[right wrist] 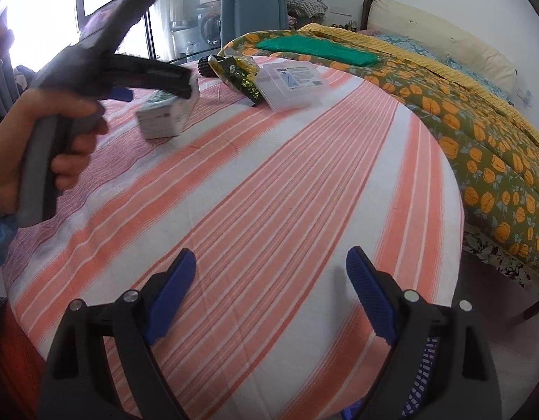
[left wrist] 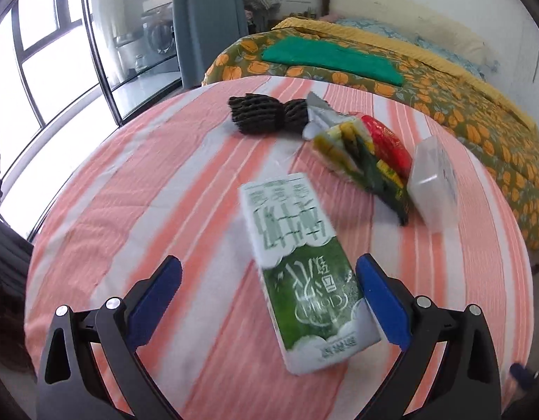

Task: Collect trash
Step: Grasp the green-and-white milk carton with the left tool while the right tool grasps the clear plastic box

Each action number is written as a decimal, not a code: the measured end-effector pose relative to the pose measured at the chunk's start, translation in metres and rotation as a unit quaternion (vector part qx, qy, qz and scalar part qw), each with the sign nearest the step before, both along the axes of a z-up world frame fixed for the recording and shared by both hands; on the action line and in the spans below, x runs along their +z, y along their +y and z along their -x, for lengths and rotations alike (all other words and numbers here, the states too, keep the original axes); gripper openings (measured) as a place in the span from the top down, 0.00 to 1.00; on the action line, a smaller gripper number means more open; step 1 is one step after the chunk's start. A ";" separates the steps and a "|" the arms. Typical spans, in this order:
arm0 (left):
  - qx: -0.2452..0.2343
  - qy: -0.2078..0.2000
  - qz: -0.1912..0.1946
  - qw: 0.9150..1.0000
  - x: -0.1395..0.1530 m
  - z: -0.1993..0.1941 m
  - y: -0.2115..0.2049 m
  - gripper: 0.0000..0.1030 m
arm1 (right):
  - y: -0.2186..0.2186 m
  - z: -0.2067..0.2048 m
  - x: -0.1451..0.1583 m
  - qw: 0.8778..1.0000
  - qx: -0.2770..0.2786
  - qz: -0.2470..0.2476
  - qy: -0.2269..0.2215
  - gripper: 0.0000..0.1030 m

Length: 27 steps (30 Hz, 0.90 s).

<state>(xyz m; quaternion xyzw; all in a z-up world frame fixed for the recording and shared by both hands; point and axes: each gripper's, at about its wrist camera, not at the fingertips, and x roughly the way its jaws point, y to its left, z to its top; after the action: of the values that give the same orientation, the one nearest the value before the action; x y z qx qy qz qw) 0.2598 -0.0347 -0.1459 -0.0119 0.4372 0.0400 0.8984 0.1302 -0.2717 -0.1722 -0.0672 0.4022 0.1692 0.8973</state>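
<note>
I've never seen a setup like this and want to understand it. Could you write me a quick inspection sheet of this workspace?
Surface: round table under a pink-and-white striped cloth.
Job's things: green-and-white carton lying flat; crumpled snack wrappers; clear plastic box.
Clutter: dark knitted item at the far edge.
Grippers: left gripper open, fingers either side of the carton, not closed on it; right gripper open over bare cloth, holding nothing.
Cables: nothing seen.
Surroundings: bed with orange-flowered cover, folded green cloth on it; window; blue curtain.
</note>
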 end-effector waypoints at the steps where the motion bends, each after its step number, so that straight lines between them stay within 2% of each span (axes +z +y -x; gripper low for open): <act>1: -0.008 0.002 0.006 1.000 -0.001 0.001 0.003 0.04 | 0.000 0.000 0.000 1.000 0.000 -0.001 0.001 0.17; 4: -0.037 0.026 0.022 0.999 -0.010 -0.009 0.006 0.04 | 0.004 -0.001 -0.002 1.000 0.003 0.008 0.005 0.17; 6: -0.047 0.026 0.022 0.998 -0.015 -0.011 0.003 0.05 | 0.007 -0.001 -0.003 1.000 0.003 0.010 0.005 0.17; 7: -0.052 0.024 0.022 0.998 -0.017 -0.010 0.002 0.12 | 0.008 0.000 -0.003 1.000 0.003 0.010 0.005 0.17; 8: -0.062 0.022 0.027 0.997 -0.018 -0.009 0.001 0.23 | 0.008 -0.001 -0.002 1.000 0.002 0.010 0.005 0.17; 9: -0.073 0.022 0.030 0.997 -0.019 -0.007 -0.001 0.30 | 0.009 0.000 -0.001 1.000 0.002 0.012 0.002 0.17; 10: -0.081 0.022 0.028 0.996 -0.020 -0.006 -0.002 0.46 | 0.009 0.000 -0.001 1.000 0.002 0.013 0.001 0.17; 11: -0.090 0.020 0.019 0.996 -0.021 -0.003 -0.003 0.53 | 0.009 0.000 -0.001 1.000 0.001 0.014 0.001 0.17; 19: -0.140 0.016 0.020 0.990 -0.021 0.039 0.023 0.50 | 0.003 -0.010 0.000 1.000 -0.023 0.013 0.012 0.17; 22: -0.151 0.014 0.006 0.988 -0.024 0.044 0.024 0.27 | 0.005 -0.033 0.007 0.999 -0.040 -0.002 0.020 0.17; 27: -0.149 0.021 0.009 0.989 -0.029 0.040 0.028 0.16 | 0.005 -0.104 0.030 0.989 -0.100 -0.103 0.038 0.17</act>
<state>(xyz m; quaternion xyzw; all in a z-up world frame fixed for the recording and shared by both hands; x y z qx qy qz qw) 0.2197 -0.0071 -0.1749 0.0460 0.4528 -0.0984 0.8850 0.2337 -0.2666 -0.1425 0.0726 0.4213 0.1212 0.8958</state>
